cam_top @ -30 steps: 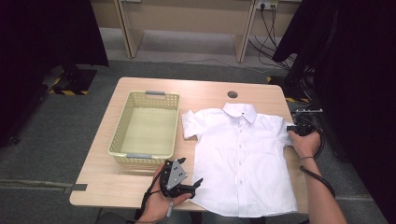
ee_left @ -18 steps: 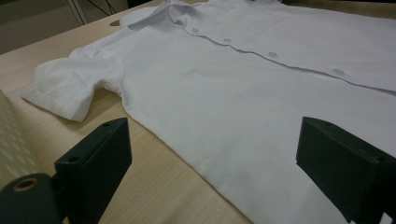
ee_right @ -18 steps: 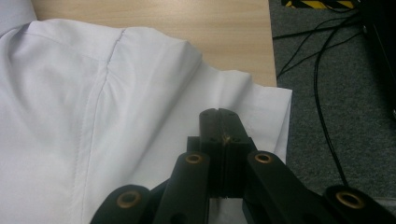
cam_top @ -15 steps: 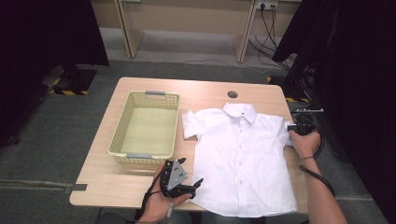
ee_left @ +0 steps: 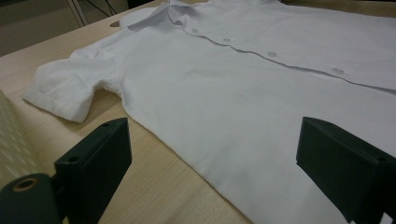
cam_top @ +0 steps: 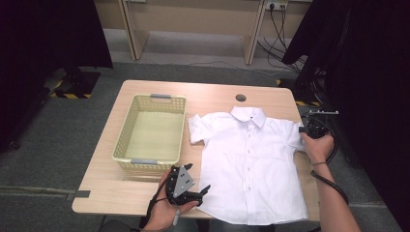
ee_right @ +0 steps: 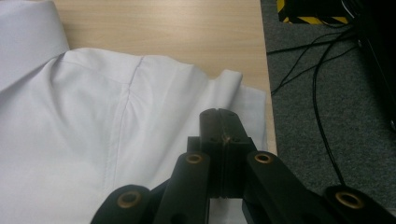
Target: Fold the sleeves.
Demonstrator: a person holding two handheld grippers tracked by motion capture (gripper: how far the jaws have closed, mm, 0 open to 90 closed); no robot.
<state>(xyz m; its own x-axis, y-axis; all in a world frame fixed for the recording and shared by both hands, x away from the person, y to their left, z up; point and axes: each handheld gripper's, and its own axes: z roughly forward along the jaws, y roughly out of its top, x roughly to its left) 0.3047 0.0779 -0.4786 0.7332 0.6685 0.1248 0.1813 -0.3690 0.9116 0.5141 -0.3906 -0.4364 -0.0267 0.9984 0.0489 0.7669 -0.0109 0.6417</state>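
My right gripper (cam_top: 309,128) sits at the right edge of the table (cam_top: 145,191), at the end of the white shirt (cam_top: 251,164)'s sleeve (ee_right: 187,93) on that side. Its jaws have just been closing and now stand pressed together, and in the right gripper view they lie right over the sleeve's outer hem, close to the table's edge; I cannot tell from there whether any cloth is pinched between them. My left gripper (cam_top: 191,191) rests near the front edge of the table, just beside the shirt's lower left side. In the left gripper view its two black jaws stand wide apart with nothing held, one over bare wood and the other over the shirt's body near the hem. The shirt lies flat and buttoned, front up, on the right half of the table, collar (cam_top: 248,115) toward the far edge near the round cable hole (cam_top: 241,98), bottom hem reaching the front edge. Its other short sleeve (ee_left: 65,91) spreads out toward the yellow basket (cam_top: 126,140), which stands on the left half of the table, just beside the shirt and apart from both grippers. My right hand (cam_top: 318,147) grips the tool from the near side, the cable (cam_top: 333,183) trailing back along my forearm.
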